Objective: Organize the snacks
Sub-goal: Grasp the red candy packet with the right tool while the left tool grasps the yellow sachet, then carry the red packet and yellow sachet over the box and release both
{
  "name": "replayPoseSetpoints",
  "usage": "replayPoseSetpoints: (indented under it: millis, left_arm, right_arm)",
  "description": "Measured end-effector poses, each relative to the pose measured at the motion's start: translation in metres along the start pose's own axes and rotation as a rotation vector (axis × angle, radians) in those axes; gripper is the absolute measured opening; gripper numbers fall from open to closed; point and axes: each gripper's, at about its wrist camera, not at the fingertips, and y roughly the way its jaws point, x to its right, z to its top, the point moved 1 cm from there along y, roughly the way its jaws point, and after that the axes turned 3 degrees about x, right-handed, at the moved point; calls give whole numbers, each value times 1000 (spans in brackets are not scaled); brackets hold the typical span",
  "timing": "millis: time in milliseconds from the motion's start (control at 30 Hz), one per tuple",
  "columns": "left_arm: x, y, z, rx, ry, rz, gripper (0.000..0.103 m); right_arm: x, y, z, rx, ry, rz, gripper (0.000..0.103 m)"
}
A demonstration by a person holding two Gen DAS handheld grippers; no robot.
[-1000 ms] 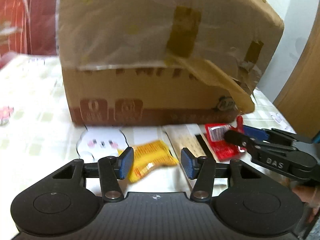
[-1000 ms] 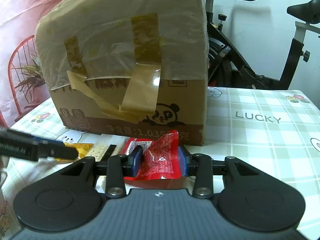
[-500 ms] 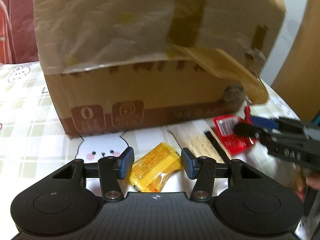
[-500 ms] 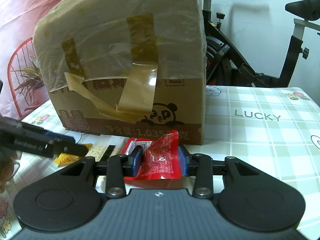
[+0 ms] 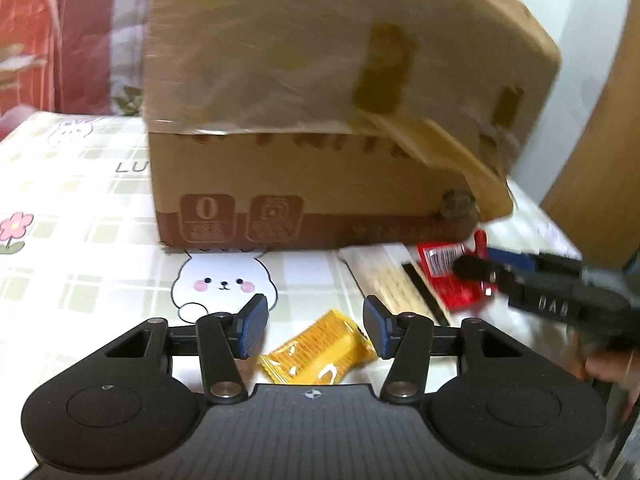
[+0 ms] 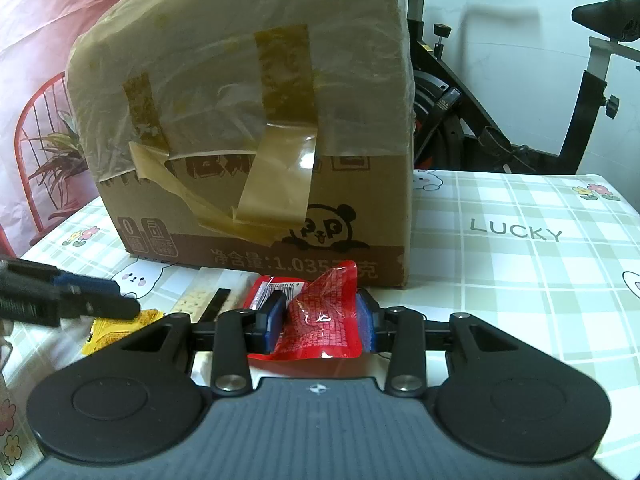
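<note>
From the left wrist camera, the small yellow-orange foil snack packet (image 5: 318, 347) lies flat on the pale green checked tablecloth (image 5: 80, 240), its long axis running from near left to far right. The left gripper (image 5: 316, 326) hovers over it with its blue-padded fingers (image 5: 252, 326) set wide apart, one on each side of the packet, and whether they touch it cannot be told. Farther right lie a long beige cracker pack (image 5: 390, 280) pointing away toward the large taped brown cardboard box (image 5: 320, 120), and a red plastic snack pouch (image 5: 448, 276). The right gripper (image 5: 476, 266) reaches in from the right over that pouch, blurred.

From the right wrist camera, the right gripper (image 6: 320, 322) is clamped on the red pouch (image 6: 324, 320), its fingers (image 6: 274, 320) pressing both sides; the crumpled pouch stands up between them, its long axis pointing away toward the box (image 6: 260, 120), which is just beyond. A second, flat red packet (image 6: 272, 286) lies beneath it. To the left the cracker pack (image 6: 200, 294) and yellow packet (image 6: 116, 328) lie on the cloth (image 6: 520, 260), with the left gripper (image 6: 116, 300) over the latter.
</note>
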Motion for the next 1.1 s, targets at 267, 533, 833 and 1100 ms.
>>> replayPoseSetpoints:
  millis: [267, 533, 833, 1100]
  left_arm:
    - [4, -12, -14, -26, 158, -47, 61]
    - [5, -2, -20, -33, 209, 24, 61]
    - [10, -5, -19, -14, 131, 72, 35]
    - [1, -40, -17, 80, 34, 101, 35]
  right_arm:
    - [0, 0, 0, 4, 5, 0, 40]
    - [1, 0, 0, -1, 1, 0, 40]
    - [1, 0, 0, -3, -2, 3, 40]
    - [0, -11, 1, 16, -1, -42, 40]
